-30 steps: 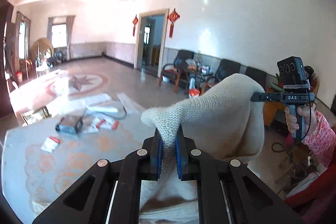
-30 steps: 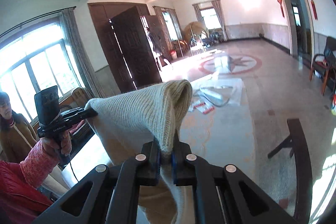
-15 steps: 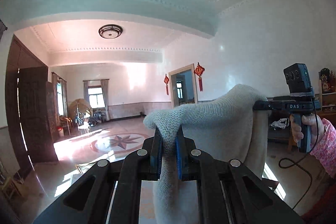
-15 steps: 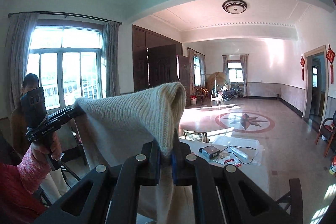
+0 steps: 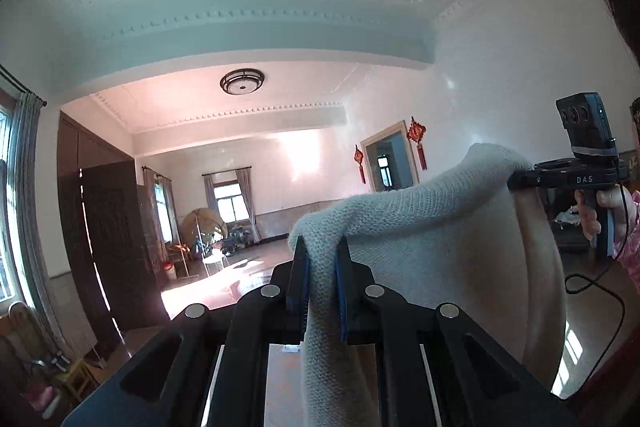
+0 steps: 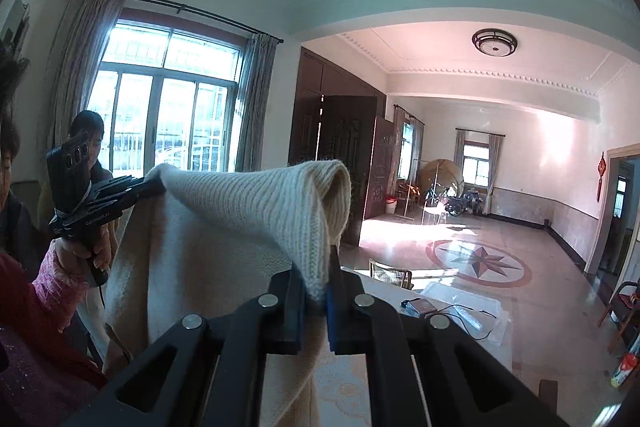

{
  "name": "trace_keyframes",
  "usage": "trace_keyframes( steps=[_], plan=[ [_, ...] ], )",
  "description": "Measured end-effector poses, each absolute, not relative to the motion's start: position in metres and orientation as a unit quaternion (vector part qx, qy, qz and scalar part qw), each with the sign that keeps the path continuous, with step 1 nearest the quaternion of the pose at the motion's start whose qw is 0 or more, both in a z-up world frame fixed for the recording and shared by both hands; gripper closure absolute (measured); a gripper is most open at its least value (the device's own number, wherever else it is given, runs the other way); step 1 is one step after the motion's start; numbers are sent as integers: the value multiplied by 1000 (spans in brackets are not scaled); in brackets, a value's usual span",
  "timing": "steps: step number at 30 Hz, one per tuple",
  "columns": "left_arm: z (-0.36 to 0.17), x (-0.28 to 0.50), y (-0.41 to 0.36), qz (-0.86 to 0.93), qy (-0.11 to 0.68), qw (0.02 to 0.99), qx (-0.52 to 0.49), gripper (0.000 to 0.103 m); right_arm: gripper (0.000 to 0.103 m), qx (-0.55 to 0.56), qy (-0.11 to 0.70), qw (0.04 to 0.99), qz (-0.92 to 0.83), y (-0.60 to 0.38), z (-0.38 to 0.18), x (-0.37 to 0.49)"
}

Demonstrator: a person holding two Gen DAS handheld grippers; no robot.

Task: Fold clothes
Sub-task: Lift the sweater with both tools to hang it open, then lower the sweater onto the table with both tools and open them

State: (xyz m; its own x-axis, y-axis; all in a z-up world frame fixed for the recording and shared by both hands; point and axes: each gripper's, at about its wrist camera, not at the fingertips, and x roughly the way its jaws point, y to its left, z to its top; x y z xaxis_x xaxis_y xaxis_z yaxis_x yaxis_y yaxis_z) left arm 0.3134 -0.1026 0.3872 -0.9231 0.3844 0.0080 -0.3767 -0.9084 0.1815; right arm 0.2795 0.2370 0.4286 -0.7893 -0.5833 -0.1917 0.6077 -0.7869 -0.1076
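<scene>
A cream knitted sweater (image 5: 432, 239) hangs in the air, stretched between my two grippers. My left gripper (image 5: 320, 259) is shut on one top corner of it. My right gripper (image 6: 318, 279) is shut on the other top corner of the sweater (image 6: 224, 227). In the left wrist view the right gripper (image 5: 516, 183) pinches the sweater at the right. In the right wrist view the left gripper (image 6: 154, 187) pinches it at the left. The sweater's lower part drops out of view behind the fingers.
A table (image 6: 360, 387) with a patterned cloth lies below, with a dark box (image 6: 418, 307) and a clear tray (image 6: 464, 307) on its far end. A second person (image 6: 90, 151) stands by the window. A dark chair (image 6: 624, 303) is at the right.
Both grippers have lifted the sweater higher and tilted upward; the table dropped out of the left wrist view and the ceiling fills the top. Both grips held.
</scene>
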Motion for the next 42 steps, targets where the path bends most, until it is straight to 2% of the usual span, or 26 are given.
trace_keyframes(
  steps=[5,9,18,22,24,29,30,33,36,40,42],
  plan=[
    [322,226,-88,981,70,176,-44,91,97,134,69,295,-944,238,382,212],
    [260,126,-62,982,69,148,-100,91,97,184,94,248,-946,235,326,118],
    [82,-134,12,958,85,94,-257,91,97,342,104,192,-914,262,144,-144],
    [25,-224,34,940,71,73,-325,91,97,409,59,192,-890,276,69,-241],
    [16,-263,42,936,66,67,-341,91,97,419,43,195,-886,279,57,-278],
    [43,-295,25,952,82,45,-290,91,97,391,52,209,-895,274,61,-311],
    [29,-296,23,945,95,47,-309,91,97,389,59,211,-895,272,59,-315],
    [-26,-306,23,914,130,50,-382,91,97,468,79,191,-859,265,-1,-338],
    [-71,-322,17,890,129,41,-435,91,97,509,79,155,-843,268,-45,-353],
    [-94,-334,-5,881,100,30,-461,89,94,553,27,136,-821,280,-73,-367],
    [-92,-334,-11,881,86,38,-463,88,89,561,0,136,-817,284,-77,-368]
  ],
)
